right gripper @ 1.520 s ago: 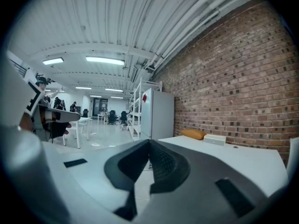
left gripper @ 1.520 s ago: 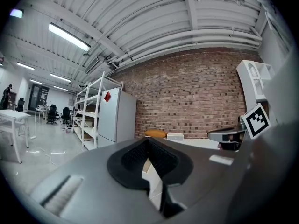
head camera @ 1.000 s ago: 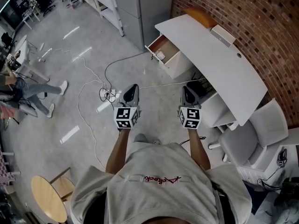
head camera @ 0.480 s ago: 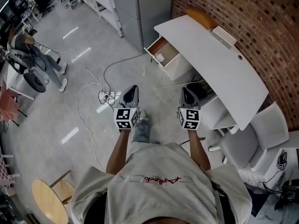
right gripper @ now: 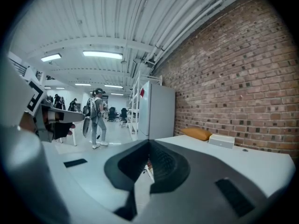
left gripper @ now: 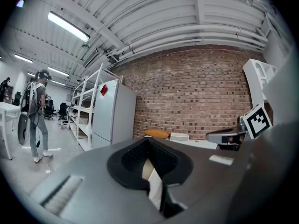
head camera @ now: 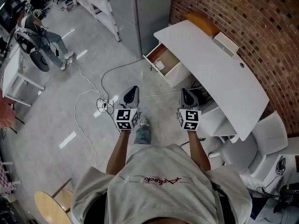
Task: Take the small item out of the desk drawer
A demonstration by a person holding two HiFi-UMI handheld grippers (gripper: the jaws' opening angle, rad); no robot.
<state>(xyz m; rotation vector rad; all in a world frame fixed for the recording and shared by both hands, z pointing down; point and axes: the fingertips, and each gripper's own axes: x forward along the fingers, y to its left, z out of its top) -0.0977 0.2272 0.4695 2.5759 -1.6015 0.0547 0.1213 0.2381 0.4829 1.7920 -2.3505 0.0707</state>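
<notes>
Both grippers are held out level at chest height, side by side and well apart from the drawer (head camera: 164,59), which suits a walk-up rather than a reach. The left gripper (head camera: 132,89) has its jaws together at the tips with nothing between them, and the right gripper (head camera: 186,92) is the same. Carrying them closed and empty probably keeps them tidy until the drawer is within reach.

The drawer stands pulled out from the far-left end of the white bench (head camera: 212,73), over the grey floor (head camera: 70,101). Its brown inside is open to view from above.

The small item (head camera: 160,65) lies inside the drawer, towards its front right corner. It looks pale, flat and roughly rectangular, but it is too small here to tell what it is.
</notes>
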